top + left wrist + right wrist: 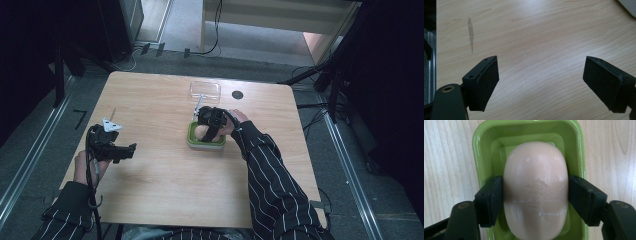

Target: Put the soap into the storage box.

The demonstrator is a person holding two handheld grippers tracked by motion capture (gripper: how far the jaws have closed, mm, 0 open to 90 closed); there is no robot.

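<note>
A pale pink soap bar (536, 192) is clamped on both sides by the right gripper (535, 200), pointed steeply down over a green soap dish (480, 152) just past the table's (165, 185) centre. The striped-sleeved right forearm is stretched in from five o'clock. The left gripper (541, 85) is held at eight o'clock, jaws spread wide and empty, aimed toward three o'clock. A clear lid (205, 89) is seen at twelve o'clock.

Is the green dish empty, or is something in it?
Occupied. A pale oval soap bar sits inside the green dish, with the right gripper jaws pressed against both its sides.
</note>
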